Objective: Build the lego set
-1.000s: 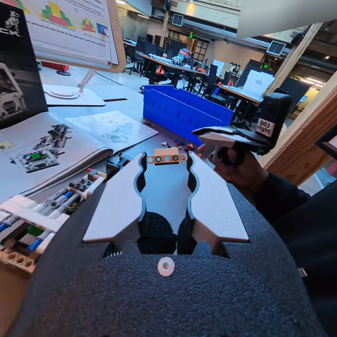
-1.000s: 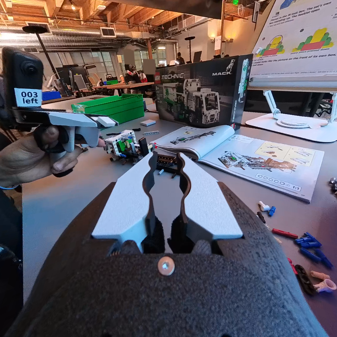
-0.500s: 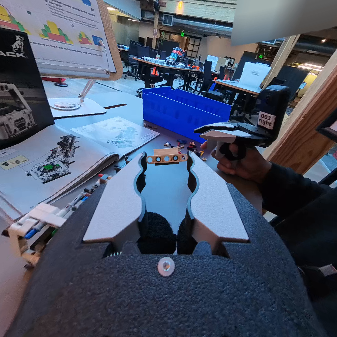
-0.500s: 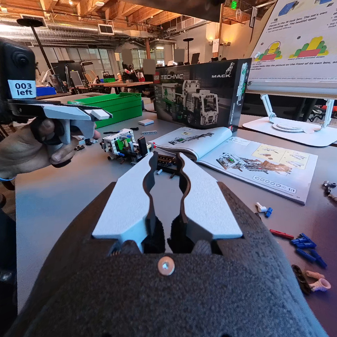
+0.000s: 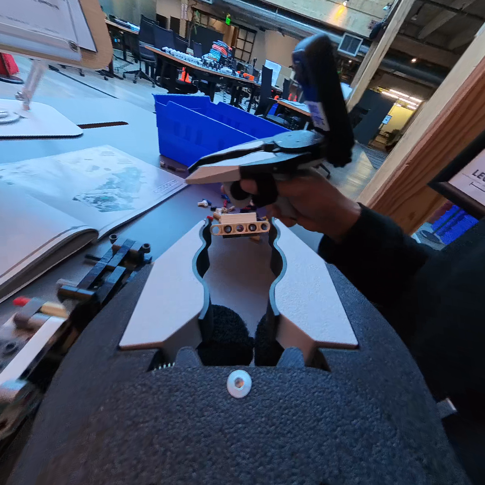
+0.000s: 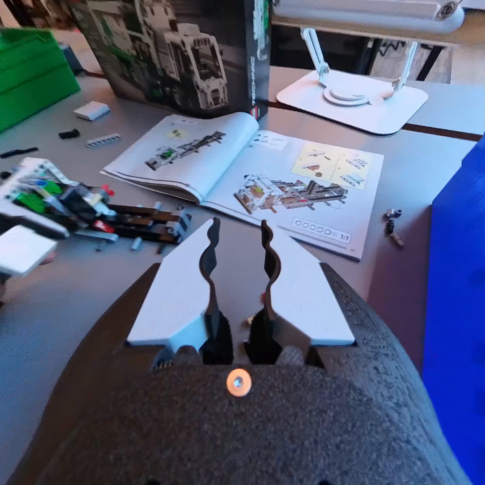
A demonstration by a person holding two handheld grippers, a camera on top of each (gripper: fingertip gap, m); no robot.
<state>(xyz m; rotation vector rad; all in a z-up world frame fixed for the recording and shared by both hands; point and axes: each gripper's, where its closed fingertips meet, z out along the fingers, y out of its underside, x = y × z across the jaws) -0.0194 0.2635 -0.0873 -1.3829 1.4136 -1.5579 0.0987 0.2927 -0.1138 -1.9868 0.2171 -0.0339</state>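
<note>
My left gripper (image 5: pixel 240 227) is shut on a small tan beam with a row of holes (image 5: pixel 240 227), held across its fingertips above the table. My right gripper (image 6: pixel 239 223) is open and empty, tilted down at the table. In the left wrist view it (image 5: pixel 210 170) hovers raised in a hand, just beyond the held beam. The partly built truck chassis (image 6: pixel 78 207), black, white and green, lies left of the right gripper and also shows in the left wrist view (image 5: pixel 105 267). The open instruction booklet (image 6: pixel 236 170) lies beyond it.
Loose small pieces (image 5: pixel 225 207) lie on the table under the right gripper. A blue bin (image 5: pixel 210 131) stands behind them and fills the right edge of the right wrist view (image 6: pixel 459 236). The set's box (image 6: pixel 183 52), a green bin (image 6: pixel 26 73) and a white stand (image 6: pixel 351 102) are at the back.
My right gripper has risen, pitched down and swung toward the blue bin, with its jaws a little wider. My left gripper kept hold of the beam and shifted toward the loose pieces.
</note>
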